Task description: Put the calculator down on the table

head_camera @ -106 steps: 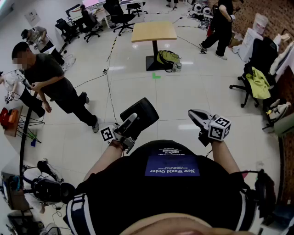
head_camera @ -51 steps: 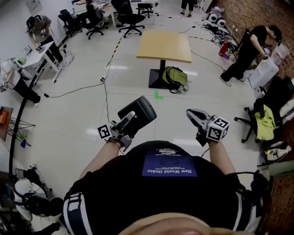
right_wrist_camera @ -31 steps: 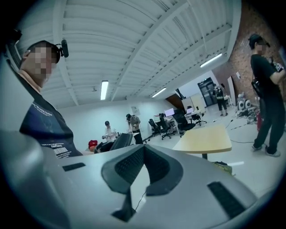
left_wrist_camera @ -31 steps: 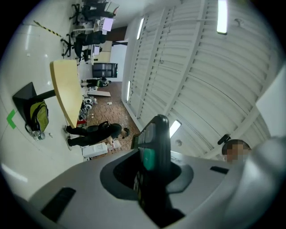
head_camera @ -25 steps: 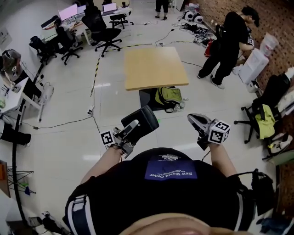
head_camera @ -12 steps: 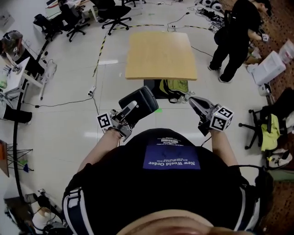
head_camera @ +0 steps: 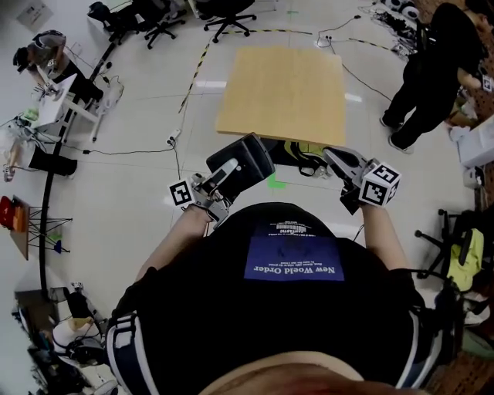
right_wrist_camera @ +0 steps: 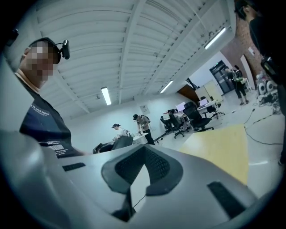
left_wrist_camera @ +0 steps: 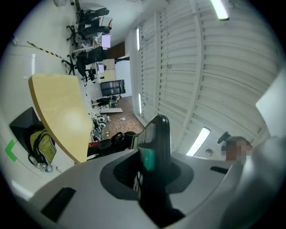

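Observation:
The calculator point(head_camera: 242, 160) is a black slab held up in front of my chest, and my left gripper point(head_camera: 222, 174) is shut on its lower part. In the left gripper view the calculator point(left_wrist_camera: 157, 143) stands edge-on between the jaws, keys facing left. The light wooden table point(head_camera: 284, 92) lies just ahead of both grippers; its top point(left_wrist_camera: 56, 114) is bare. My right gripper point(head_camera: 336, 159) hovers near the table's front right corner, its jaws together with nothing between them point(right_wrist_camera: 141, 173). The table top point(right_wrist_camera: 221, 145) shows beyond it.
A yellow-green backpack point(head_camera: 306, 153) lies by the table's foot, with a green tape mark point(head_camera: 275, 183) on the floor. A person in black point(head_camera: 432, 69) stands to the right. Office chairs point(head_camera: 231, 8) stand behind the table. Left is a desk with a seated person point(head_camera: 46, 65).
The table has come much closer in the head view, from far ahead to right in front of the grippers. The left gripper still holds the calculator the same way; the right stays shut.

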The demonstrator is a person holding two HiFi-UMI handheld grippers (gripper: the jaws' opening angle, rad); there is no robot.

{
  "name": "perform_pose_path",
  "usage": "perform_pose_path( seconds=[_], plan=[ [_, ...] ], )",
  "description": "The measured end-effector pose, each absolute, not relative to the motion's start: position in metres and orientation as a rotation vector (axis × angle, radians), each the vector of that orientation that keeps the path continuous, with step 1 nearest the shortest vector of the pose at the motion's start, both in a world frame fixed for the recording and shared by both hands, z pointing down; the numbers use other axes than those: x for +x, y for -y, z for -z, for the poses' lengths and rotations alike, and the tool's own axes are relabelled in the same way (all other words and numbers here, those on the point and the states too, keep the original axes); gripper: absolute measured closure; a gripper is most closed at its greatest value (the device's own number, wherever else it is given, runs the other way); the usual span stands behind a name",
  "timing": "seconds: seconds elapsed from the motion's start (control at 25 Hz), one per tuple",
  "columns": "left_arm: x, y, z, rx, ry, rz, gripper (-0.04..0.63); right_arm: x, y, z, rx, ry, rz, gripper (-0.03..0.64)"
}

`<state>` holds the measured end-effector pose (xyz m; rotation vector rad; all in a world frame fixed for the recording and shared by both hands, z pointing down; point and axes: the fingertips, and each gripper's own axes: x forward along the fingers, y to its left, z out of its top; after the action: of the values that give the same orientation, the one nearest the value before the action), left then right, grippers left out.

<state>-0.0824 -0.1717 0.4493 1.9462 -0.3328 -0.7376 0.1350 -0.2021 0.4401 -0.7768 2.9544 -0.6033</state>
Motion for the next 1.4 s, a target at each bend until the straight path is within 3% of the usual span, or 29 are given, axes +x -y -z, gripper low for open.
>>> perform_pose_path(
  seconds=[0.24,0.76,0.92,1.16,1.4],
  plan=[
    [-0.048,0.267,-0.467,1.895,0.336,0.726,0.495,0.165,0.292,-0.458,-0.779,-2.977,0.648,0.634],
    [-0.114,0.52,-0.467,1.872,-0.008,0.555,0.495,0.071,0.482,-0.422,-1.143,-2.855,0.636,0.634],
    [-0.101,0.563,-0.474,1.852,-0.053,0.493,0.495,0.061,0.513,-0.424,-1.155,-2.854,0.674,0.634],
    [-0.038,0.617,-0.527,1.811,0.032,0.474,0.495,0.119,0.573,-0.474,-1.071,-2.854,0.79,0.634],
    [-0.034,0.623,-0.527,1.781,0.204,0.463,0.495,0.121,0.606,-0.463,-0.844,-2.918,0.802,0.634]
  ],
)
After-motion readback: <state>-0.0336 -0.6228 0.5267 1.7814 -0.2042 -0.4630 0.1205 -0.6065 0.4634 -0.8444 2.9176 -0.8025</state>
